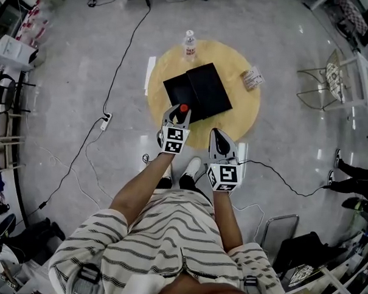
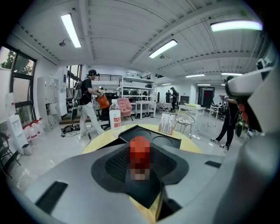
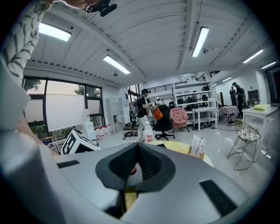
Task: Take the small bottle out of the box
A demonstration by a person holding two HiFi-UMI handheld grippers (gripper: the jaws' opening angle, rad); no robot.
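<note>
My left gripper (image 1: 180, 114) is shut on a small bottle with a red cap (image 1: 184, 108), held just off the near edge of the black box (image 1: 198, 91). In the left gripper view the red-capped bottle (image 2: 140, 153) sits clamped between the dark pads (image 2: 117, 165), and the open box (image 2: 153, 136) with round recesses lies beyond it on the round yellow table (image 1: 241, 118). My right gripper (image 1: 218, 142) hovers at the table's near edge, shut with nothing in it. Its pads (image 3: 151, 164) meet in the right gripper view, with a bit of the red cap (image 3: 133, 171) visible behind them.
A clear water bottle (image 1: 189, 45) stands at the table's far edge, and a small card stand (image 1: 253, 78) at its right. Cables (image 1: 124, 55) trail over the grey floor. A wire chair (image 1: 326, 79) stands to the right. A person (image 2: 89, 103) stands in the background by shelves.
</note>
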